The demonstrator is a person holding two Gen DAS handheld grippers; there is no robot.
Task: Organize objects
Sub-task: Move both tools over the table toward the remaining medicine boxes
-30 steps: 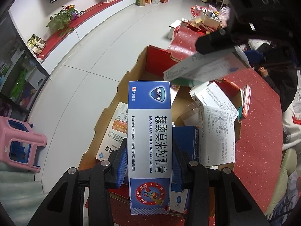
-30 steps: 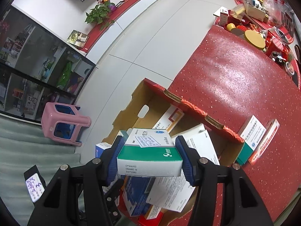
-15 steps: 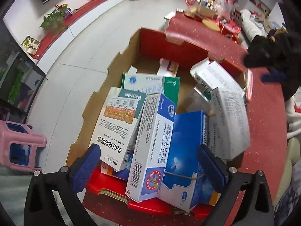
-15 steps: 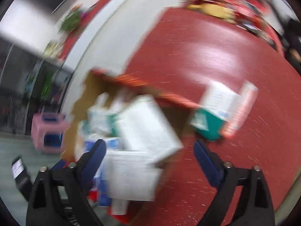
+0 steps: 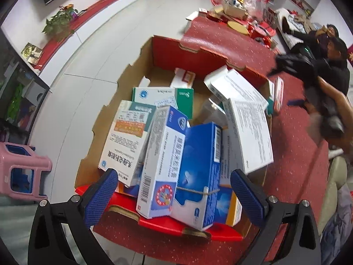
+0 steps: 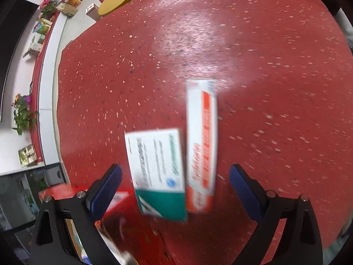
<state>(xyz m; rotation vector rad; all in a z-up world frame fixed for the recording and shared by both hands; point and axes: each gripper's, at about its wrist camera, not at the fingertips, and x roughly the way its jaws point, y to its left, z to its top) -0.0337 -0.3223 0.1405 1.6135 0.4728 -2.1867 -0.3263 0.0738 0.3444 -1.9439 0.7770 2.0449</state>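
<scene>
Left wrist: left gripper (image 5: 174, 193) spread wide, empty, above carton (image 5: 176, 54) crammed with leaning medicine boxes (image 5: 164, 165); looks between picks. Right wrist, blurred: right gripper (image 6: 175, 187) apart, empty, over green box (image 6: 157, 167) and orange box (image 6: 201, 141) side by side on red table (image 6: 275, 88); next likely straddle one squarely, then clamp.

A pink stool (image 5: 22, 170) stands on the white floor (image 5: 123, 44). A potted plant (image 5: 58, 25) sits on the red ledge (image 5: 88, 15). Two people (image 5: 328, 50) sit far right.
</scene>
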